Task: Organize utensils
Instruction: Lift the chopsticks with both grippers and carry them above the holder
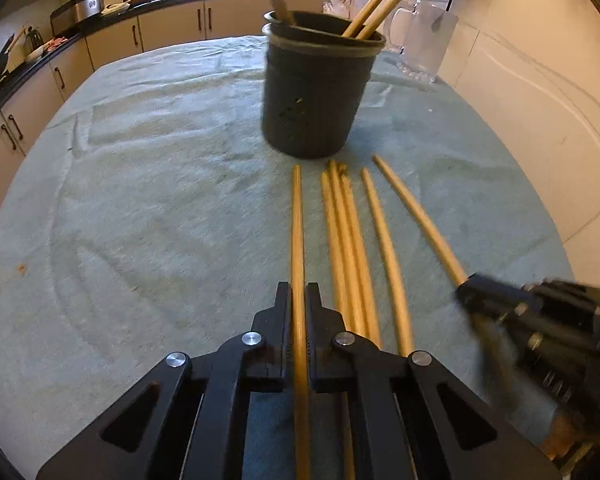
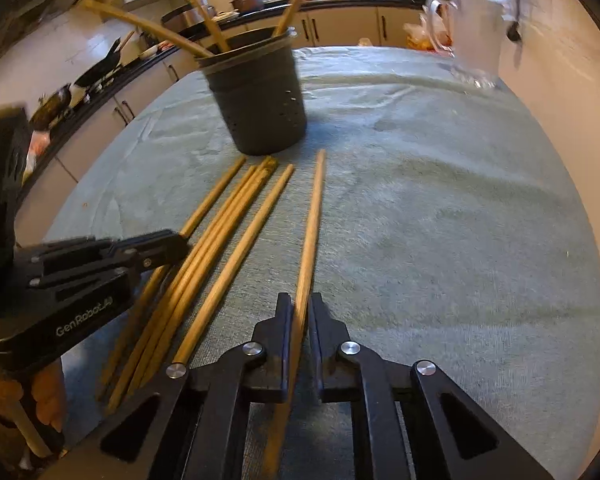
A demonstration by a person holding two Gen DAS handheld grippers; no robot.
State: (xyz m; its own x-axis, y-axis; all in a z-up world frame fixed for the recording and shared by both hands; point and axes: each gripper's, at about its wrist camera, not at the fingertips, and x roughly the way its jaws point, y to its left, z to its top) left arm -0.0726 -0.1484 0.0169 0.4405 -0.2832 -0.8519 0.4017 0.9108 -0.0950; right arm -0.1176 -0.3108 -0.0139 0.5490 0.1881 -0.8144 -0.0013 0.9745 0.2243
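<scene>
A pale green towel-covered table (image 1: 140, 200) carries a dark round plastic utensil holder (image 1: 316, 96) toward its far edge, wooden sticks standing in it. Six long wooden chopsticks lie side by side before it. The left gripper (image 1: 299, 300) is clenched on the leftmost chopstick (image 1: 297, 220) — the right gripper (image 2: 300, 312) on the rightmost chopstick (image 2: 314, 216).
</scene>
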